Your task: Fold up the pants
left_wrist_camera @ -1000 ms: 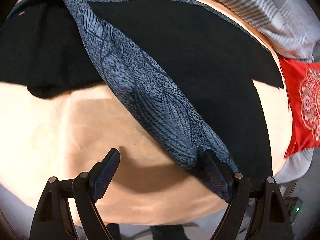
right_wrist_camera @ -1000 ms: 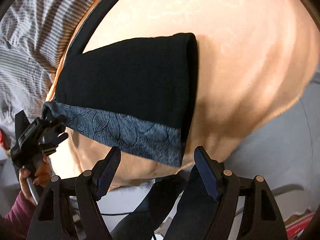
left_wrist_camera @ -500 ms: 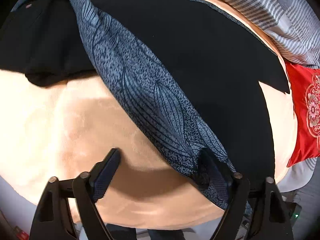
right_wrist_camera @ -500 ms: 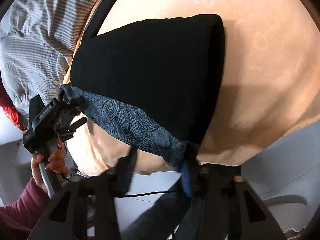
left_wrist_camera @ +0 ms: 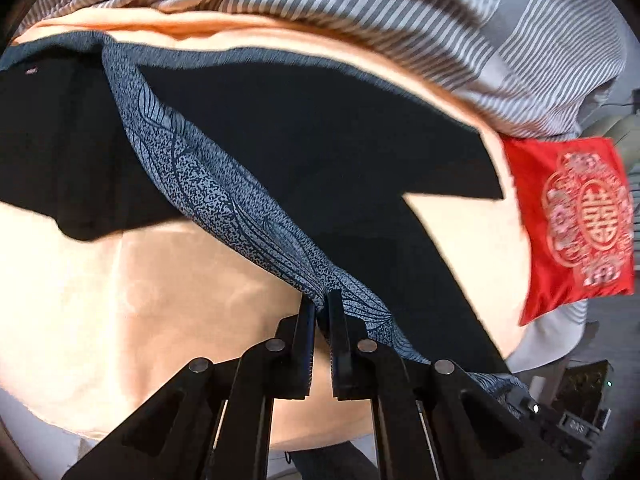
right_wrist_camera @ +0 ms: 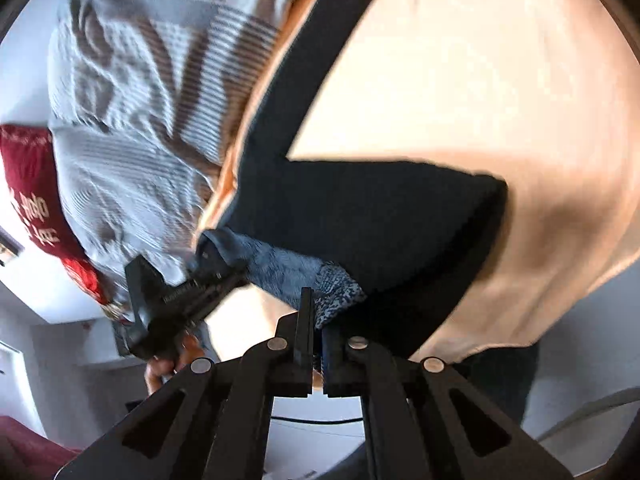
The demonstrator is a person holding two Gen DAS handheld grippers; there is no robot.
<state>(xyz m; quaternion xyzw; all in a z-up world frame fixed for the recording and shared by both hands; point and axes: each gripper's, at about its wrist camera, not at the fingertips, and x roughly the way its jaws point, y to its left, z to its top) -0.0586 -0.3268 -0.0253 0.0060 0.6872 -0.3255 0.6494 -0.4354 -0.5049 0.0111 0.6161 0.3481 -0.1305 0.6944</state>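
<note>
Black pants (left_wrist_camera: 304, 128) with a blue-grey patterned side stripe (left_wrist_camera: 208, 184) lie spread on a peach blanket (left_wrist_camera: 120, 300). My left gripper (left_wrist_camera: 318, 298) has its jaws closing tight on the stripe, with the fabric pinched between the pads and lifted off the blanket. In the right wrist view, my right gripper (right_wrist_camera: 318, 308) is shut on the stripe's other end (right_wrist_camera: 336, 288), next to the black pants (right_wrist_camera: 380, 216). There the left gripper (right_wrist_camera: 216, 276) also shows, held by a hand (right_wrist_camera: 168, 364) and gripping the same stripe to the left.
A grey striped duvet (left_wrist_camera: 360, 12) is bunched along the far side of the blanket. A red embroidered cushion (left_wrist_camera: 576, 224) lies at the right end. The blanket's near edge drops off below both grippers, with pale floor (right_wrist_camera: 580, 340) beyond.
Both grippers went from wide open to shut on the patterned stripe. Both then rose, pulling that edge of the pants up from the blanket.
</note>
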